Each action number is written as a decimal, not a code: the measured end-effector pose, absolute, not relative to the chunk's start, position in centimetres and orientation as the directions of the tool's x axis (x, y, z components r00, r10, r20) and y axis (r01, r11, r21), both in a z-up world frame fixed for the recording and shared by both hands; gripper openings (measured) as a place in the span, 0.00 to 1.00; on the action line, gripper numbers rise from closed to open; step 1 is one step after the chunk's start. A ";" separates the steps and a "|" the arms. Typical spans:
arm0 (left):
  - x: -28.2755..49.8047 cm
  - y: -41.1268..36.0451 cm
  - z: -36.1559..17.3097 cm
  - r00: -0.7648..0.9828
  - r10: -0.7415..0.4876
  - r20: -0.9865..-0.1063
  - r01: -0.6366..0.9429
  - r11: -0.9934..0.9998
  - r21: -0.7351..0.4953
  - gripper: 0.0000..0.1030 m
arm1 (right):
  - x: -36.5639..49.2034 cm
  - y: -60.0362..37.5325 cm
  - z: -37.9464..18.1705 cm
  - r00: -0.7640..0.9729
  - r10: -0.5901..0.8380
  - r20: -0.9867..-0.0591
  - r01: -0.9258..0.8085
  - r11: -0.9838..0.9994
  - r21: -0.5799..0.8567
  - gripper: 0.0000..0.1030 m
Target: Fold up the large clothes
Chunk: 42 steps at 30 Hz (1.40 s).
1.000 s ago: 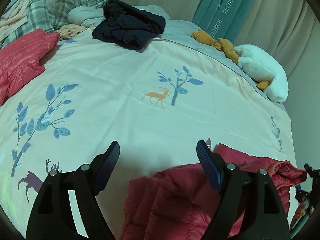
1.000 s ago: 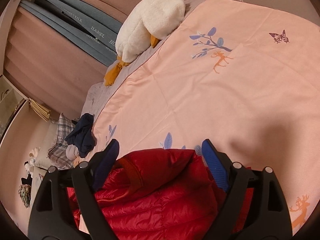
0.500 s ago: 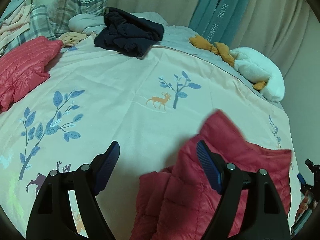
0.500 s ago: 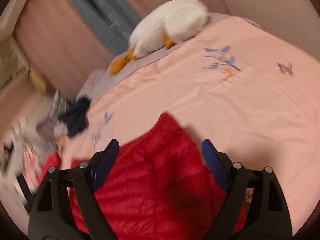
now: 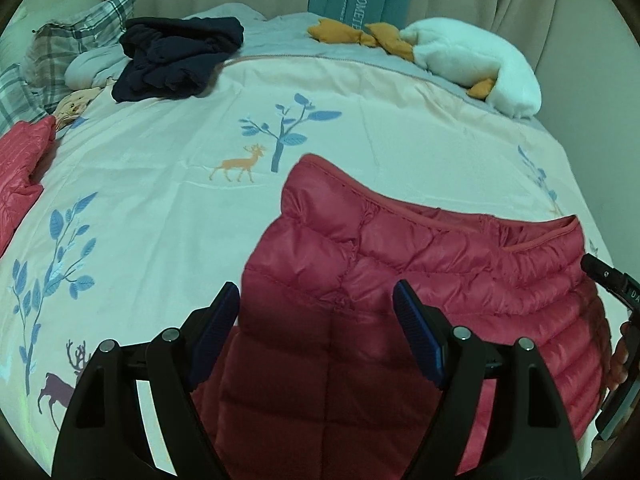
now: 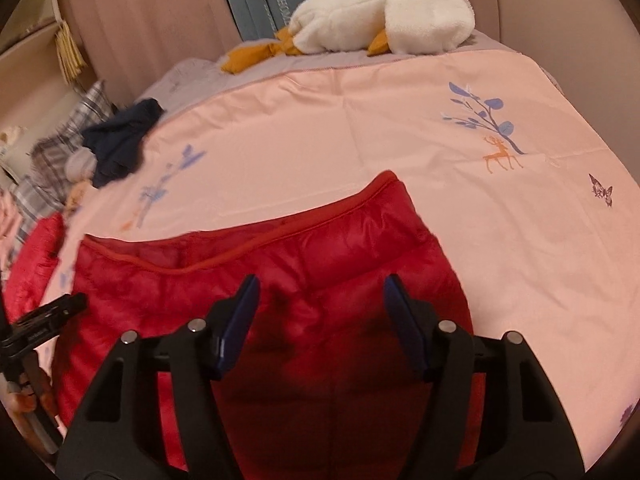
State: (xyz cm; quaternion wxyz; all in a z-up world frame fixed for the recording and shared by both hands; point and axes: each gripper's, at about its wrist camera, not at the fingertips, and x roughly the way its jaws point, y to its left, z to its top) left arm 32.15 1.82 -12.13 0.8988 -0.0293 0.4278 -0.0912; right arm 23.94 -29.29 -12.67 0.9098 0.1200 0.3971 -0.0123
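On bedspread (image 5: pixel 160 184), flat red jacket (image 5: pixel 400 264).

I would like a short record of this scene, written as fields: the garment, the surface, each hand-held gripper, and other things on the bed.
garment: red puffer jacket, lying spread on the bed
surface: pink duvet printed with deer and trees
left hand-held gripper: open above the jacket, pads not pressing
right hand-held gripper: jaws closing, jacket below them, not yet pinched
other things: navy garment, white plush goose, second red jacket, plaid pillow
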 end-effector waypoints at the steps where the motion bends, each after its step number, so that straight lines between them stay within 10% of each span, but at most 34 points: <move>1: 32.4 1.7 -12.4 0.613 -0.184 -0.768 0.136 0.983 -0.127 0.77 | 24.4 -29.4 -13.1 0.674 0.068 -0.736 0.126 0.971 0.205 0.64; 18: 34.4 1.8 -17.0 0.553 -0.181 -0.814 0.107 0.984 -0.146 0.80 | 27.5 -30.6 -17.8 0.556 0.126 -0.822 0.178 0.948 0.265 0.68; 42: 23.8 -0.6 -11.6 0.684 -0.218 -0.696 0.220 0.971 -0.088 0.80 | 13.2 -25.4 -12.6 0.731 0.003 -0.682 0.025 0.999 0.031 0.68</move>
